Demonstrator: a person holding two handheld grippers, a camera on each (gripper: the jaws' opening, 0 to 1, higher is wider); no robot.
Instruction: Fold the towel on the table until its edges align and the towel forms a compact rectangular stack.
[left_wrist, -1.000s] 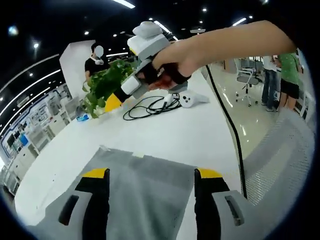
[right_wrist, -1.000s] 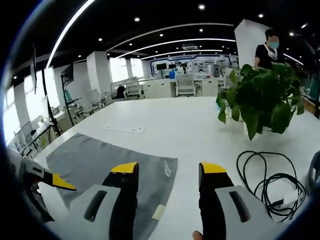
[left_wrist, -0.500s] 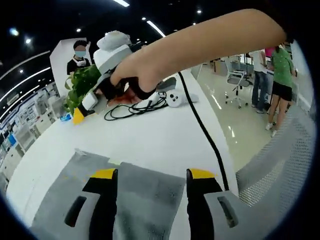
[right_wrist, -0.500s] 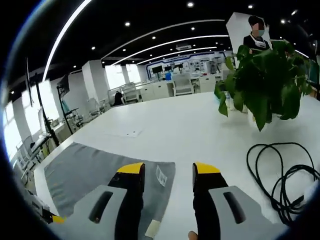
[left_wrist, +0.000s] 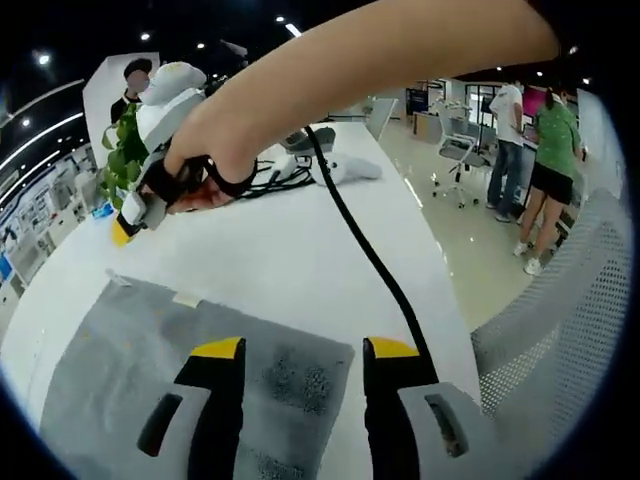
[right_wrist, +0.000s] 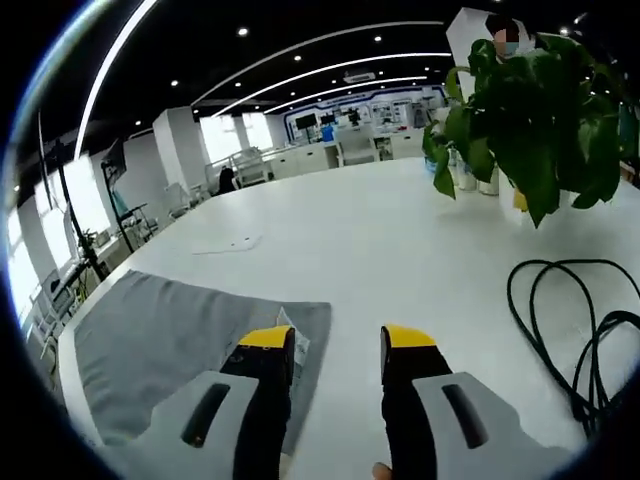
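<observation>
2 parted grippers (left_wrist: 296, 350) (right_wrist: 337, 342) over grey towel (left_wrist: 130, 350), plant (right_wrist: 535, 100) ahead of right.

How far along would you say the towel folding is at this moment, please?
Done: nothing visible yet; the grey towel lies flat in a single layer on the white table. In hand: the left hand-held gripper is poised open over one towel corner, and the right hand-held gripper is open at another, by the small tag. Left: grasping the corners, every fold, and aligning the edges into a compact stack.

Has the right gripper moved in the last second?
Yes. In the left gripper view, the right gripper has come down from beside the plant toward the towel.
</observation>
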